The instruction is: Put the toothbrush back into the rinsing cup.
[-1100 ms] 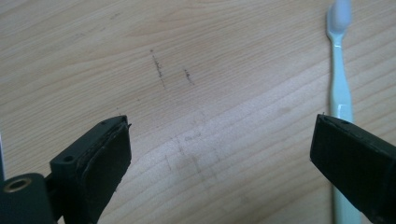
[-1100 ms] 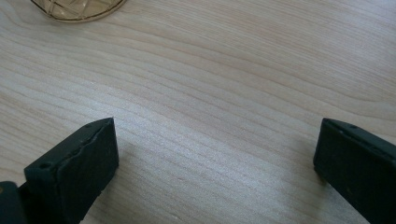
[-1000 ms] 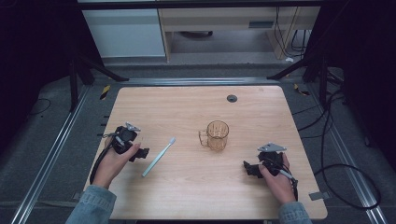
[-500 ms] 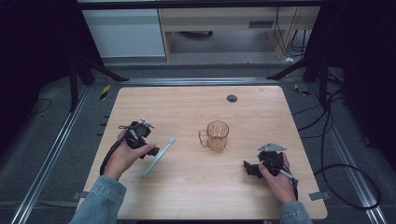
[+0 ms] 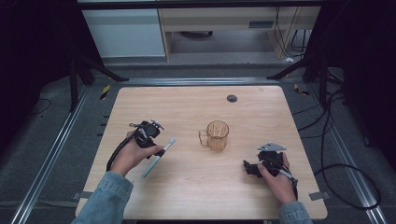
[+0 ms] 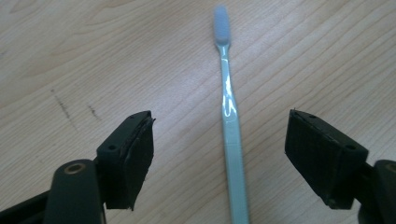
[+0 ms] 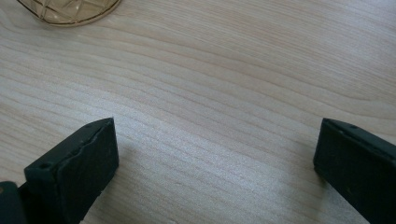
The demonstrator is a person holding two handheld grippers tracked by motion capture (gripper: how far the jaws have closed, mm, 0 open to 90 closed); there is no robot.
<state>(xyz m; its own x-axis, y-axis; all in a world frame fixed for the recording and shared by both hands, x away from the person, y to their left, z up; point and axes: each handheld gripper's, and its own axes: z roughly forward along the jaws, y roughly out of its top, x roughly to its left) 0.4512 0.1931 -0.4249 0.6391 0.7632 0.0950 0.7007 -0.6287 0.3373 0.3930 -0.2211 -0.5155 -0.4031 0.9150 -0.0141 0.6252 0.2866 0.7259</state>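
A pale blue toothbrush (image 5: 159, 157) lies flat on the wooden table (image 5: 196, 105), left of centre, with its bristle head towards the far right. My left gripper (image 5: 154, 140) hovers over its handle. In the left gripper view the toothbrush (image 6: 231, 121) runs straight up between the two jaws, and the left gripper (image 6: 219, 135) is open and apart from it on both sides. A clear amber mug (image 5: 217, 135) stands upright at mid-table, handle to the left. My right gripper (image 5: 248, 168) rests low at the front right, open (image 7: 215, 135) over bare wood, with the mug's base (image 7: 70, 11) ahead of it.
A small dark round grommet (image 5: 232, 98) sits in the table near its far edge. Cables trail from both grippers off the table. Dark frame legs and white cabinets stand beyond the far edge. Bare wood lies between the mug and each gripper.
My left hand has moved right and brought the open left gripper over the toothbrush handle. The toothbrush, mug and right gripper have stayed put.
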